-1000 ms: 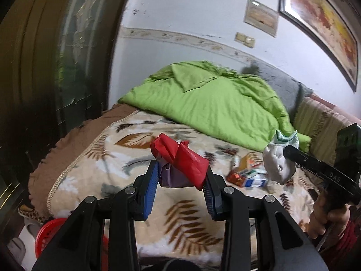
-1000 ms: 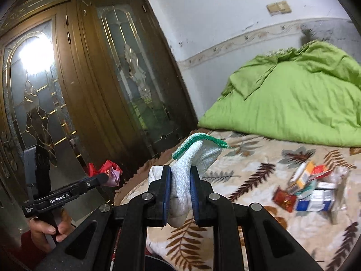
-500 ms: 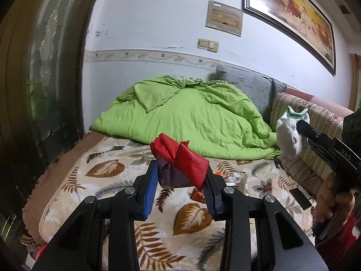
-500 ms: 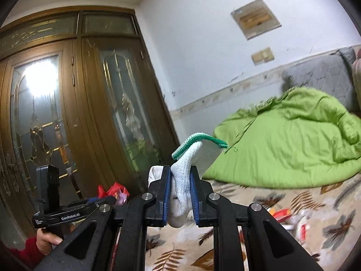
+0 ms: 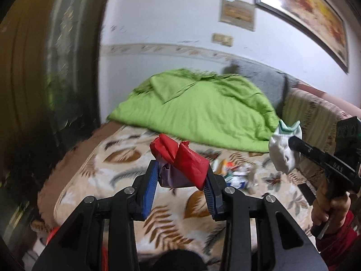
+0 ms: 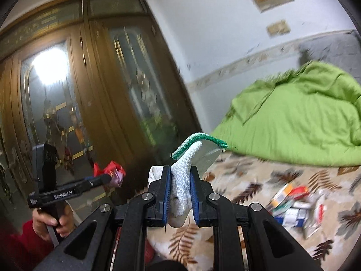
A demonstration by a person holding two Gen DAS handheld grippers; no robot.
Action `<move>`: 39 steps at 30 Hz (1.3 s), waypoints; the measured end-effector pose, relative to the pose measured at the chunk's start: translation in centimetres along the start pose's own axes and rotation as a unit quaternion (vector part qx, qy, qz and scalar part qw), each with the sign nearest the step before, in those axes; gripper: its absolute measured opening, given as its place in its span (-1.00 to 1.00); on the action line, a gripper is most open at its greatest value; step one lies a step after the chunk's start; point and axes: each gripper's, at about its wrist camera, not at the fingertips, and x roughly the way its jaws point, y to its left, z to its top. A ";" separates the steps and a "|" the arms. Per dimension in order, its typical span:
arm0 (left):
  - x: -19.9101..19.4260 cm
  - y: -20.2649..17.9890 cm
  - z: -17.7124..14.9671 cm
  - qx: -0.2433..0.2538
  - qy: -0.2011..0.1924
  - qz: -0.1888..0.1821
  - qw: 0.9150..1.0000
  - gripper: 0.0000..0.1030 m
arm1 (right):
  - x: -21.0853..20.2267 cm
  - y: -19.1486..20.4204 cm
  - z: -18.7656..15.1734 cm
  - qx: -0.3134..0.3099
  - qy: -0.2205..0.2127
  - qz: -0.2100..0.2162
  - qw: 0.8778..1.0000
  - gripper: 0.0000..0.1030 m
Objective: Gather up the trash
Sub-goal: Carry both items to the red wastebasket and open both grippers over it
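A crumpled red wrapper (image 5: 180,158) with a purple scrap is clamped between the blue pads of the left gripper (image 5: 180,180), held in the air above the near edge of the leaf-patterned bed (image 5: 108,171). A white sock with a green cuff (image 6: 182,180) is pinched tightly in the closed fingers of the right gripper (image 6: 179,196), likewise lifted off the bed. A scatter of small boxes and wrappers (image 6: 293,205) is seen lying toward the middle of the bed, near the edge of the green quilt (image 6: 293,122).

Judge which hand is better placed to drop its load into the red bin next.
Left, probably. A red bin edge shows under the left tool, which grips the red wrapper. The right tool, holding the white sock, sits farther right.
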 end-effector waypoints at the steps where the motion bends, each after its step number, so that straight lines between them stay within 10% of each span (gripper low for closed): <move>1: 0.5 1.2 -0.7 -0.009 0.007 0.012 1.000 -0.29 | 1.4 0.1 -0.6 0.001 0.015 0.000 1.000 -0.66; 10: 3.6 13.9 -8.3 -0.112 0.091 0.094 0.985 -0.28 | 14.8 3.7 -7.9 -0.011 0.176 0.043 0.983 -0.66; 21: 2.4 26.3 -18.2 -0.210 0.155 0.168 0.951 -0.11 | 30.0 15.8 -15.9 -0.076 0.315 0.138 0.936 -0.59; 25: 1.8 27.8 -19.2 -0.225 0.153 0.168 0.948 0.14 | 32.9 17.7 -18.4 -0.092 0.360 0.150 0.916 0.11; 39: 4.3 25.0 -17.1 -0.213 0.140 0.111 0.961 0.28 | 26.0 8.8 -13.0 -0.014 0.274 0.071 0.959 0.11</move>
